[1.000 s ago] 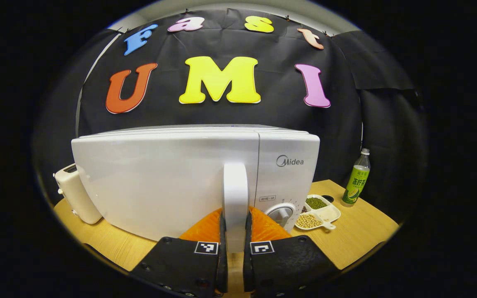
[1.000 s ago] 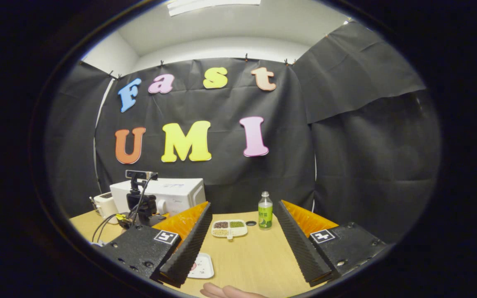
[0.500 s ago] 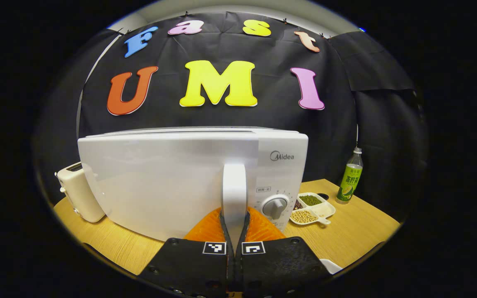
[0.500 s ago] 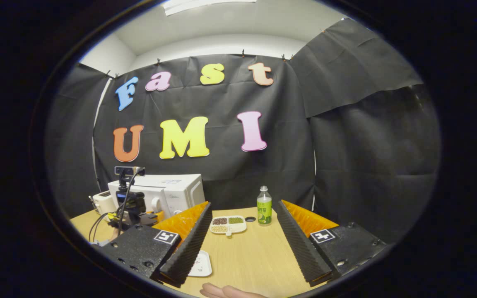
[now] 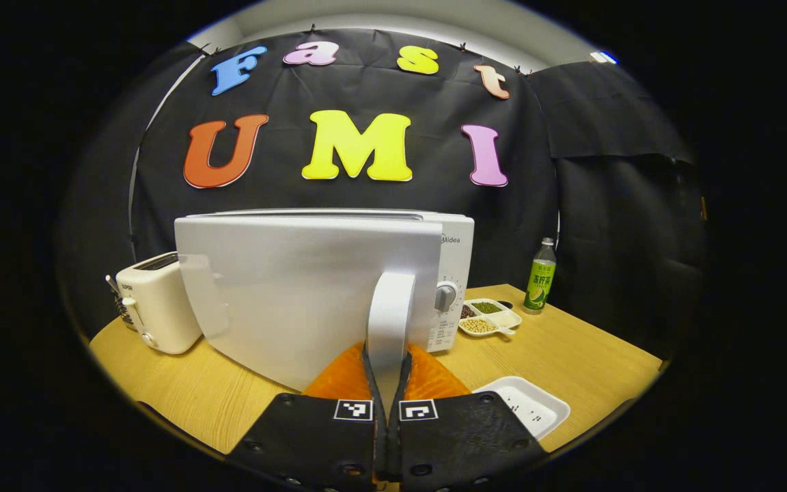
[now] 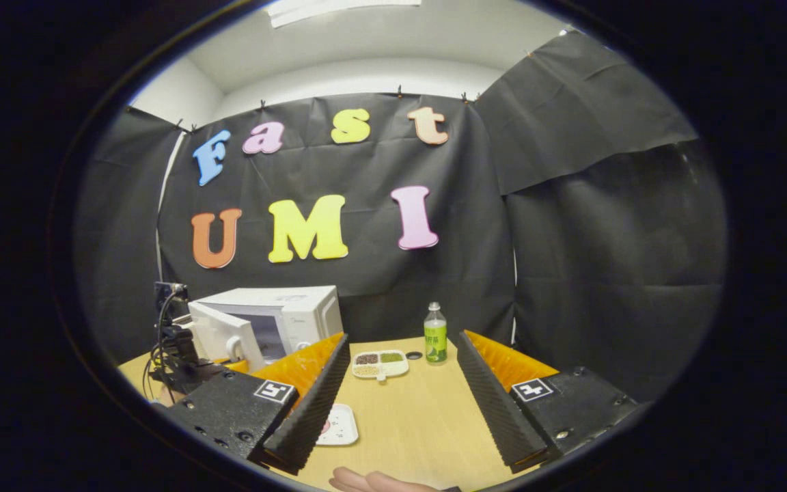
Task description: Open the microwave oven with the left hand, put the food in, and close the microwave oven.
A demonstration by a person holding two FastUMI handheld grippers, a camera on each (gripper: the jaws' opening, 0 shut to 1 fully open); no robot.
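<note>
left gripper (image 5: 387,372): clamped tight on the microwave door handle (image 5: 389,321), one finger each side of the white bar, no gap I can see. You can spot it from the right gripper view too, over by the door.

door (image 5: 305,294): partway open, swung out toward this gripper, so its white face is right in front of the fingers. The microwave (image 6: 294,311) body sits behind it, with the dial (image 5: 443,296) peeking out just right of the handle.

right gripper (image 6: 400,403): fingers spread wide, holding nothing, hovering above the wooden table (image 6: 414,424).

food: I'd guess it's the white tray (image 6: 339,425) lying just past the right gripper's left finger. Looking from the left gripper it's low and right of the fingers (image 5: 527,406). Can't really tell what's on it.

how I'd do the pull: follow the hinge arc rather than yanking straight back, and let the wrist rotate with the handle so the bar doesn't twist out of the grip.

how far: open it well wide so the tray can go in flat.

watch out: toaster (image 5: 154,307) sits left of the door, on the hinge side. Looks near-ish, so ease off at the end.

also around: sectioned dish of beans (image 5: 489,318) and a green bottle (image 5: 539,283), both far right and well apart from the door's swing.
</note>
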